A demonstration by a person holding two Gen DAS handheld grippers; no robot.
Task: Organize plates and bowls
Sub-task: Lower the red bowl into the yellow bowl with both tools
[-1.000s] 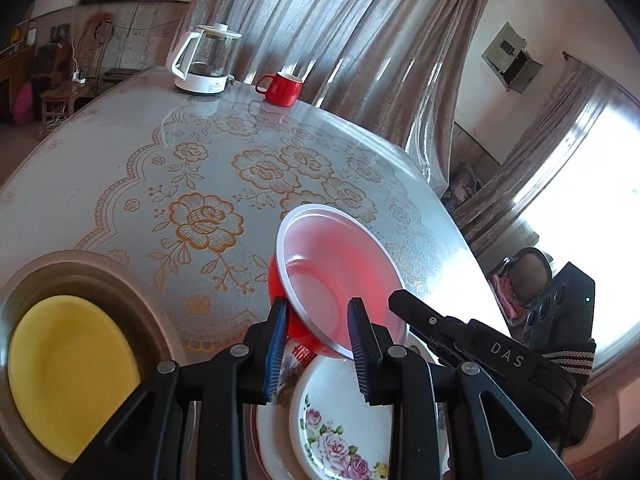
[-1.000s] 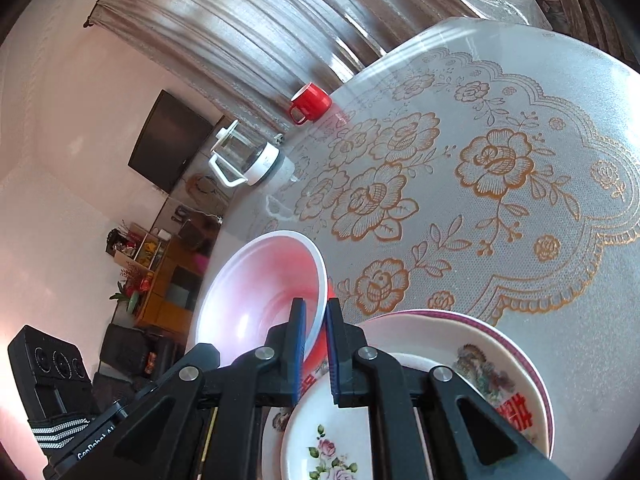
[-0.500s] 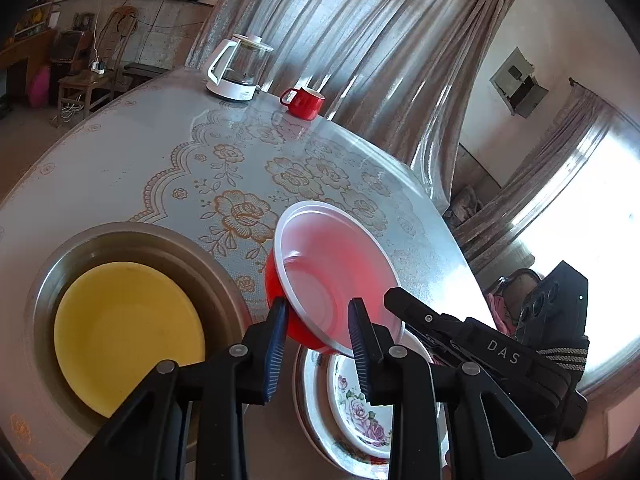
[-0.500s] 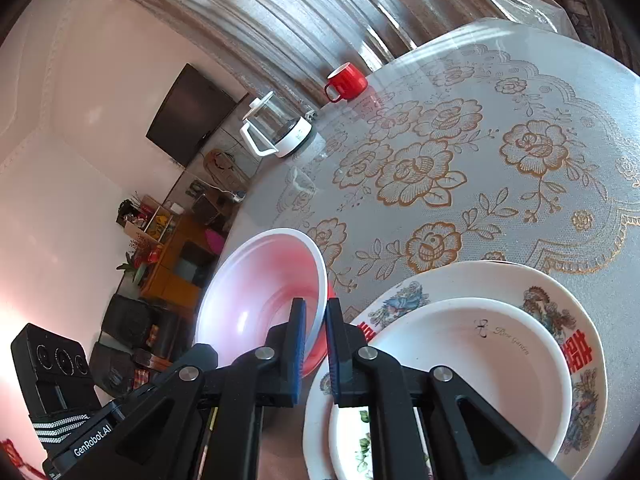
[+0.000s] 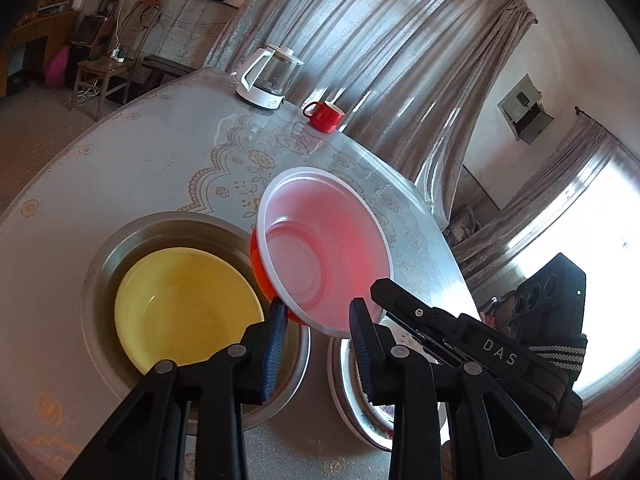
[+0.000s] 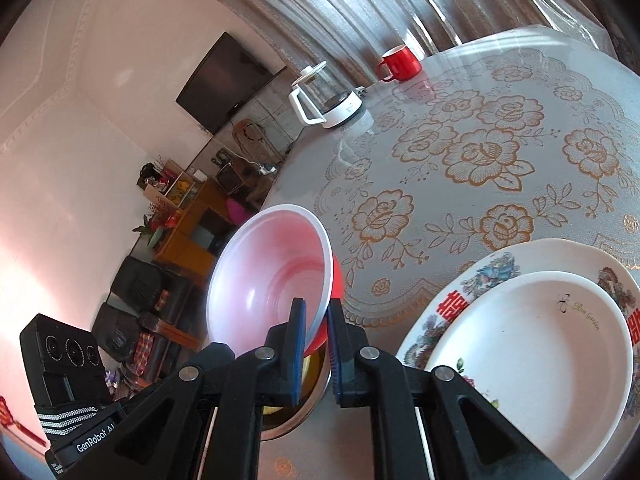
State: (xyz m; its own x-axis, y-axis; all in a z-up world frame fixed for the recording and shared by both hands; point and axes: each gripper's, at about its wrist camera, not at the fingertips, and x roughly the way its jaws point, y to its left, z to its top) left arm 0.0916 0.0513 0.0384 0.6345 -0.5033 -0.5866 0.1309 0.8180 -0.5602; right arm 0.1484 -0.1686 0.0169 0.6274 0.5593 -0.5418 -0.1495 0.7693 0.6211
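The right gripper [image 6: 316,320] pinches the rim of a red bowl [image 6: 272,280], tilted in the air beside the yellow bowl [image 5: 184,308]. The left gripper [image 5: 318,316] hovers open and empty. A thin rim grip could let it slip.

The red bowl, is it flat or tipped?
Tipped. The red bowl is off the table, its white inside facing the camera, its rim pinched between the right gripper fingers.

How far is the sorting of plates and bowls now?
Done: the yellow bowl sits in the metal basin, and the white plate lies on the patterned plate. In hand: the right gripper holds the red bowl by its rim, in the air. Left: setting it down; the left gripper is open.
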